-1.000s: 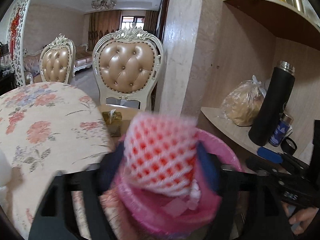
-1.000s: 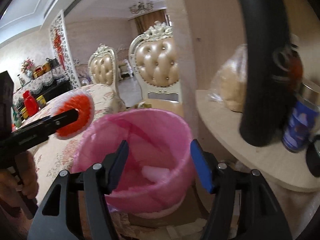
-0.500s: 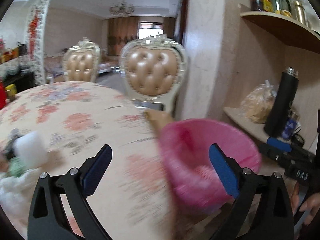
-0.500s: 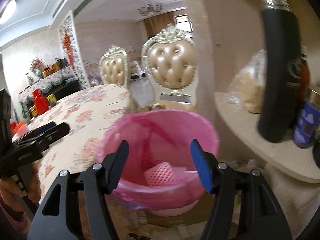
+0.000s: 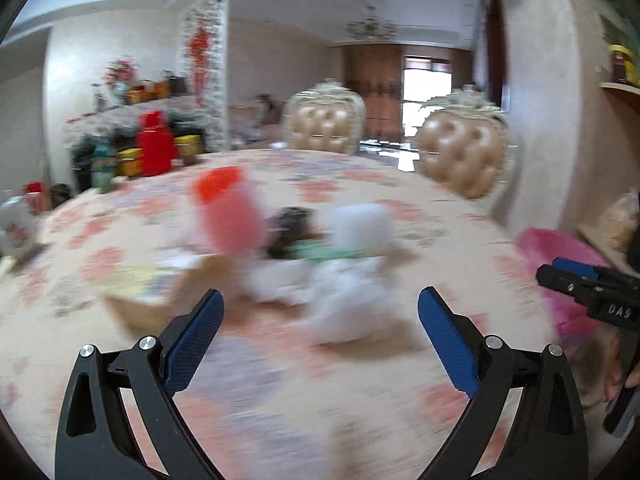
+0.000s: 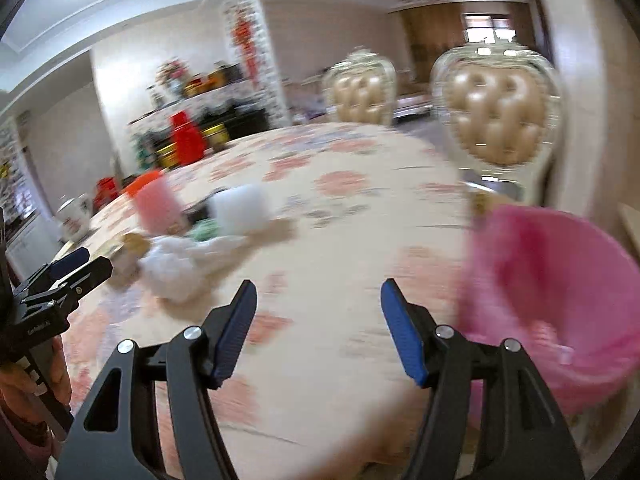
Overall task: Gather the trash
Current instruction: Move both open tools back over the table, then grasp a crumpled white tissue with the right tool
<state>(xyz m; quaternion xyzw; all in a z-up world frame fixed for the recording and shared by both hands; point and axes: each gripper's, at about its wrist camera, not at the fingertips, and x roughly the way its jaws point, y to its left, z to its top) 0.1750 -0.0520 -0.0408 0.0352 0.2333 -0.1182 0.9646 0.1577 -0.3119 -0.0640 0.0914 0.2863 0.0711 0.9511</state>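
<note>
Floral cloth covers the round table [image 5: 360, 392] that fills the left wrist view, and motion blur smears nearly everything on it. Beyond the left gripper [image 5: 320, 320] lies a heap of trash [image 5: 344, 308], mostly white crumpled stuff whose pieces cannot be told apart; a pink bottle with an orange cap [image 5: 232, 216] tilts behind it, with a dark lump and a green scrap beside a white block [image 5: 360, 228]. The left jaws stand wide apart with nothing between the blue pads; they have just been opening. The white heap sits ahead of the fingertips, nearer the right-hand one, not touching. At the right edge the pink bin [image 5: 560, 252] is cut off behind the right gripper [image 5: 576, 276], which pokes in from that side.

From the right wrist view the same table [image 6: 320, 360] spreads ahead, its near rim curving low in the frame. The right gripper [image 6: 316, 300] stands about half open and empty over bare cloth. The trash [image 6: 176, 268] lies well to the left of its fingers, blurred. The pink bin [image 6: 560, 300] stands just right of the table edge, its far side cropped. The left gripper [image 6: 68, 272] enters at the left, a hand [image 6: 44, 376] below it. Two padded chairs [image 6: 500, 120] stand behind
</note>
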